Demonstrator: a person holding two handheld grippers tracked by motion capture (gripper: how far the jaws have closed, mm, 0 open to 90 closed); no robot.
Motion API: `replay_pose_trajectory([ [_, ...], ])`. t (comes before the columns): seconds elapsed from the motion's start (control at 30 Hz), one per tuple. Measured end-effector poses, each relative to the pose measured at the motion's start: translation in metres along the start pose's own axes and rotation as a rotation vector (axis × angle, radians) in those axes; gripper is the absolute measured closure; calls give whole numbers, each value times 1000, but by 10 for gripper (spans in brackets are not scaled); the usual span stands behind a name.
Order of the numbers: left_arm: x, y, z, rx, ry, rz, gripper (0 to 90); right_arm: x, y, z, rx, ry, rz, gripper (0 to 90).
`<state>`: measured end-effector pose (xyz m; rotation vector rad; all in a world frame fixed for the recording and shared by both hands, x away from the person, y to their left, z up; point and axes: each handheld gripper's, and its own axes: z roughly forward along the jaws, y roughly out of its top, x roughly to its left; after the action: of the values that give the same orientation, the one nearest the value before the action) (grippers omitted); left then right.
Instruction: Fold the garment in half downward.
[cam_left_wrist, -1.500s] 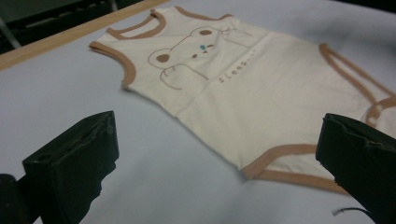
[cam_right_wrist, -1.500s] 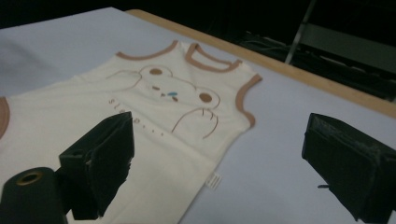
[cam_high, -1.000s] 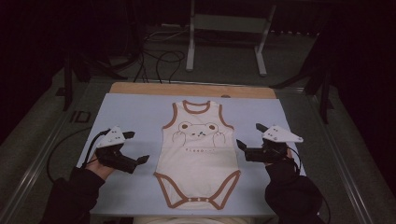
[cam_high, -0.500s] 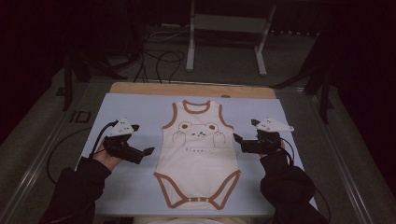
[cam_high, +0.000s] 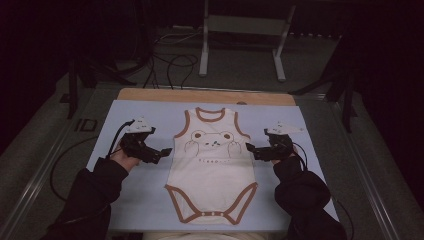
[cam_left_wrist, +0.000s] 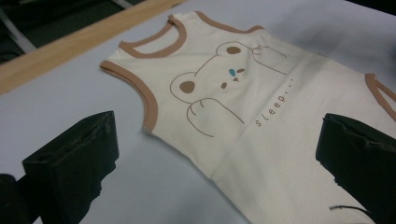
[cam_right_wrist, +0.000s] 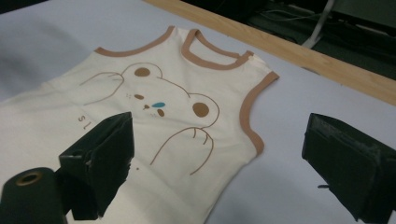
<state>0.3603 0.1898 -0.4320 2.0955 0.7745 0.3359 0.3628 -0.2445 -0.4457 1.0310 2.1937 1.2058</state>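
On desk (cam_high: 125, 190), centre of pale blue mat: cream bodysuit (cam_high: 212, 165) flat, neck end away from me, brown trim, bear print.

L hand-held gripper (cam_high: 161, 152): jaws wide apart, nothing held, just beside garment's L edge at bear level. L gripper view: bodysuit (cam_left_wrist: 261, 116) seen at a slant, armhole edge between my jaws, word "sleep" legible; high view can't resolve that text.

R hand-held gripper (cam_high: 254, 150): wide open too, empty, at R edge. R gripper view: bodysuit (cam_right_wrist: 159, 121) w/ blue spot on bear's nose, one jaw over fabric, other over mat.

High view adds crotch snaps + wood desk edge beyond mat.
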Motion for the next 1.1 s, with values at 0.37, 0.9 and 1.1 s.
replay_pose_trajectory([
  [0.37, 7, -5, 26, 65, -39, -86, 1, -6, -9, 15, 54, 27, 41, 91],
  [0.9, -2, -16, 76, 211, -31, -129, 23, -4, -29, 48, 170, 40, 95, 136],
  [1.1, -1, -18, 88, 236, 17, -146, 165, -5, -36, 59, 211, 25, 105, 175],
])
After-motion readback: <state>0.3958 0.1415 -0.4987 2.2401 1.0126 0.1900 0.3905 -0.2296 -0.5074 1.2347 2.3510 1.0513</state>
